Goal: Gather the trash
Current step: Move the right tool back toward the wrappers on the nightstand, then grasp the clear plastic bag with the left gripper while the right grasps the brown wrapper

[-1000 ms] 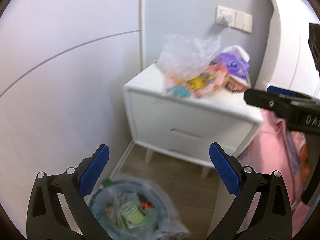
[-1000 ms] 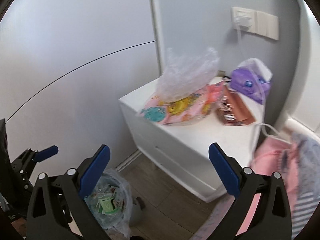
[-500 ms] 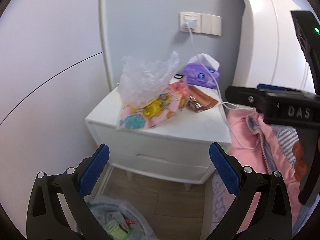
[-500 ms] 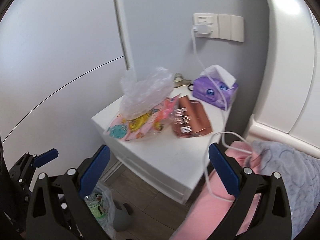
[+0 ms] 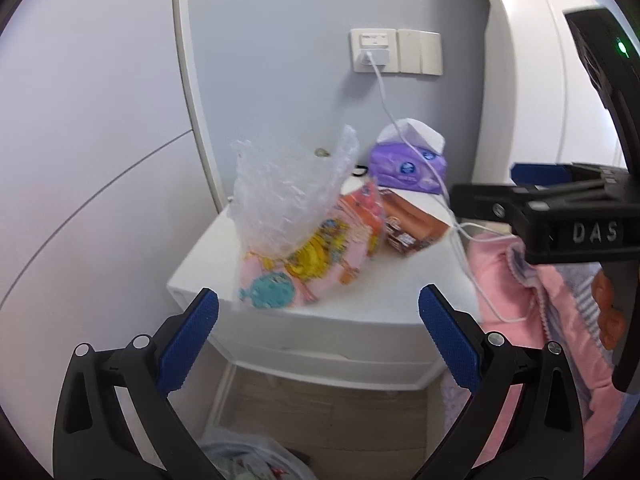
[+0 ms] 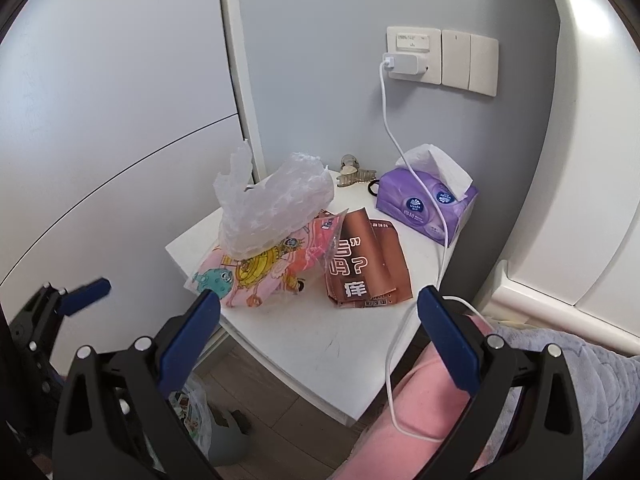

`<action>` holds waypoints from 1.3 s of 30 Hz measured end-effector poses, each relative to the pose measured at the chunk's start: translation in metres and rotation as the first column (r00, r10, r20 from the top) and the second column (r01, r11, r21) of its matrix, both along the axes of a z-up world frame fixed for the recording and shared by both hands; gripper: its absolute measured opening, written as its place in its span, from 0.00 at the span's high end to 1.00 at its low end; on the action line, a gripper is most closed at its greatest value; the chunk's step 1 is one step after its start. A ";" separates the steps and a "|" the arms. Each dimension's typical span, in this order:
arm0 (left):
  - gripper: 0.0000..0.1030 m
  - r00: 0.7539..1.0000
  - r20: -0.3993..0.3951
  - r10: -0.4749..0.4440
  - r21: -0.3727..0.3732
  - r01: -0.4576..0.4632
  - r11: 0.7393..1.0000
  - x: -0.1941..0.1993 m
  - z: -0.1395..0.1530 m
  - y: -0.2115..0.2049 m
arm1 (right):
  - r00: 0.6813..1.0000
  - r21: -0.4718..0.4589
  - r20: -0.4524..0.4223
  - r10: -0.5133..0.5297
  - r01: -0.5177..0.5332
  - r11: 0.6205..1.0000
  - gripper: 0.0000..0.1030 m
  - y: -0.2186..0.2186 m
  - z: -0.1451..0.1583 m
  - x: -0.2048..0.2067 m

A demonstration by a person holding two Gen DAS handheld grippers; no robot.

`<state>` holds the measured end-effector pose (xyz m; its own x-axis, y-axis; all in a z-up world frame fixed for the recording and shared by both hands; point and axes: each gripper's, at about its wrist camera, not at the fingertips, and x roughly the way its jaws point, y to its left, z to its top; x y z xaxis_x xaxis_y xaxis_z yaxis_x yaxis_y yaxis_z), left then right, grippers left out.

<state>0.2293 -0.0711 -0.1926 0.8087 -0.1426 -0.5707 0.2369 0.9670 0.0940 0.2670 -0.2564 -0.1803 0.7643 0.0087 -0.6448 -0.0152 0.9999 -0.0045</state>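
- My left hand-held gripper (image 5: 318, 324) is spread wide and holds nothing; it hangs in the air in front of the white nightstand (image 5: 320, 344).
- My right hand-held gripper (image 6: 318, 322) is also spread wide and empty, above the near corner of the tabletop (image 6: 320, 344).
- On the tabletop lies a pink wrapper with cartoon pictures (image 6: 256, 272), and a crumpled clear plastic bag (image 6: 272, 208) rests on top of it.
- Just beside the pink wrapper, touching it, lies a brown packet (image 6: 368, 268) with white letters.
- Behind them, near the wall, stands a purple tissue pack (image 6: 424, 204); a hair clip (image 6: 354, 174) lies to the left of it.
- A white charger cable (image 6: 400, 320) runs from the wall socket over the tissue pack and down to the pink blanket (image 6: 416, 408).
- A bin with a plastic liner (image 5: 252, 460) stands on the floor below the nightstand, with some trash inside.
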 end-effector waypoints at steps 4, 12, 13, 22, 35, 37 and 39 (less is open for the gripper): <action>0.06 1.000 -0.007 0.001 0.004 -0.001 1.000 0.024 0.002 0.009 | 0.999 0.022 -0.036 -0.019 0.020 1.000 0.07 0.001 -0.008 0.016; 0.06 0.999 -0.012 -0.045 0.030 0.045 0.999 0.065 -0.003 0.009 | 0.996 0.049 -0.079 -0.051 0.055 0.997 0.07 -0.005 -0.023 0.044; 0.06 0.999 -0.019 -0.051 0.024 0.052 0.998 0.072 -0.006 0.010 | 0.995 0.050 -0.082 -0.052 0.056 0.997 0.06 -0.006 -0.025 0.047; 0.06 0.994 -0.021 -0.109 0.067 0.110 0.992 0.111 -0.024 0.009 | 0.991 0.092 -0.125 -0.040 0.052 0.994 0.07 -0.006 -0.049 0.078; 0.06 0.979 -0.007 -0.201 0.105 0.201 0.974 0.152 -0.045 0.004 | 0.983 0.148 -0.177 -0.058 0.085 0.985 0.07 -0.010 -0.073 0.122; 0.06 0.976 0.000 -0.216 0.123 0.214 0.969 0.154 -0.048 0.002 | 0.981 0.165 -0.183 -0.059 0.090 0.982 0.12 -0.013 -0.075 0.127; 0.06 0.975 0.007 -0.223 0.129 0.221 0.967 0.155 -0.049 0.000 | 0.979 0.185 -0.197 -0.059 0.096 0.978 0.25 -0.015 -0.078 0.131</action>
